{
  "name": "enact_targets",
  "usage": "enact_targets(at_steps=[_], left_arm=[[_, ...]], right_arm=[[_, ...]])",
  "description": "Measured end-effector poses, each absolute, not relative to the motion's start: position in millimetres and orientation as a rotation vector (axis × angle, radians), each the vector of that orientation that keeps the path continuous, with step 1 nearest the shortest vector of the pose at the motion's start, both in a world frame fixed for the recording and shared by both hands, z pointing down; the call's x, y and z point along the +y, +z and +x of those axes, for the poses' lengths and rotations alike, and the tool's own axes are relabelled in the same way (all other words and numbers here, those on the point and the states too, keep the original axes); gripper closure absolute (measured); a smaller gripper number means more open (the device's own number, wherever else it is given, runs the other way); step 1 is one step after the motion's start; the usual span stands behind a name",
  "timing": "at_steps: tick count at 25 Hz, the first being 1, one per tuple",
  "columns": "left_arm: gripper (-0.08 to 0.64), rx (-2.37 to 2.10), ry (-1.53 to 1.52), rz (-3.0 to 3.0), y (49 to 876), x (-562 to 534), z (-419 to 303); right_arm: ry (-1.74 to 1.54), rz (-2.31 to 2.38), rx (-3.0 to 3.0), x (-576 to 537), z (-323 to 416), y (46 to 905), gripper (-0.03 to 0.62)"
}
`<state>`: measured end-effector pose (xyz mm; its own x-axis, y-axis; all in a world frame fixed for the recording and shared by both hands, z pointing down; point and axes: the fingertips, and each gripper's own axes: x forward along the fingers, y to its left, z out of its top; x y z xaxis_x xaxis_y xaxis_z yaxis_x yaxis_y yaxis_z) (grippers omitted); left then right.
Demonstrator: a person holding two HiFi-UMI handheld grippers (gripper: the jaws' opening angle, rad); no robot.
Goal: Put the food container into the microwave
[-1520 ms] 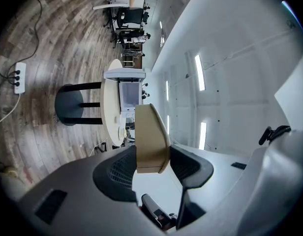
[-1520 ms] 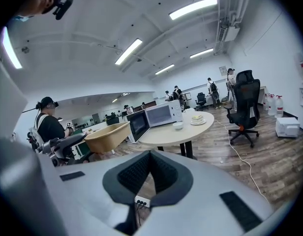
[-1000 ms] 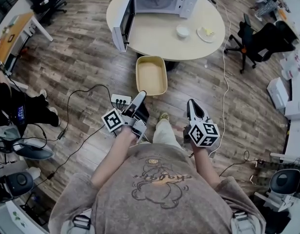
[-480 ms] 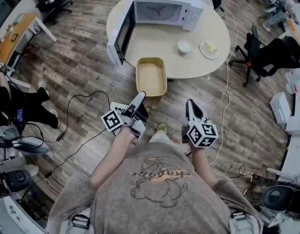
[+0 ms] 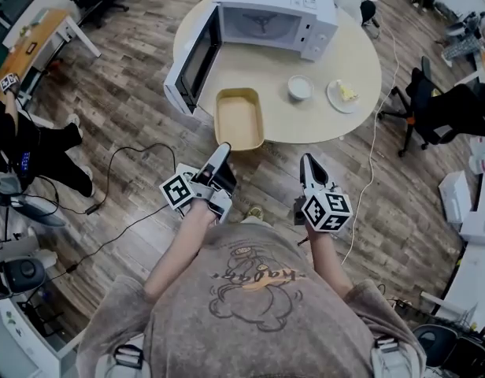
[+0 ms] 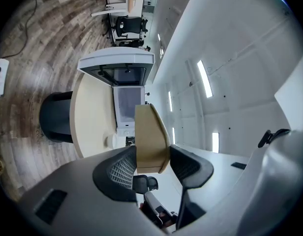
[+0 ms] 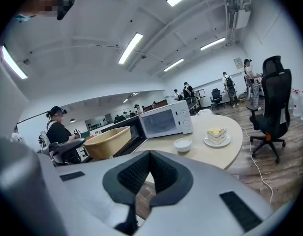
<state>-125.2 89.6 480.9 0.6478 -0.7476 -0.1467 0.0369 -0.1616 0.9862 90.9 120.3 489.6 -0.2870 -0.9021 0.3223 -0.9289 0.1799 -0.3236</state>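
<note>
the left gripper [image 5: 224, 148] clamps the near rim of the tan food container [image 5: 239, 118] above the round table's [image 5: 313, 124] near edge, beside the microwave's [image 5: 275, 16] swung-open door [image 5: 189, 65], while the right gripper [image 5: 307, 161], jaws pressed together on nothing, is over open floor.

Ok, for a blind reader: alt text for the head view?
Seen from above, a person's left gripper holds a tan food container by its rim before an open microwave on a round table. The right gripper is shut, empty; a bowl and cake plate sit nearby.
</note>
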Motion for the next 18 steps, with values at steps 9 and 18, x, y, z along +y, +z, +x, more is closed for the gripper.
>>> enact_targets(at_steps=[9, 18], left_arm=[[0.333, -0.645, -0.824, 1.588, 484, 58, -96], [0.333, -0.644, -0.858, 1.594, 481, 29, -81]], right_arm=[[0.699, 1.735, -2.412, 82, 116, 494, 0.592], [0.722, 1.737, -2.421, 64, 132, 501, 0.591]])
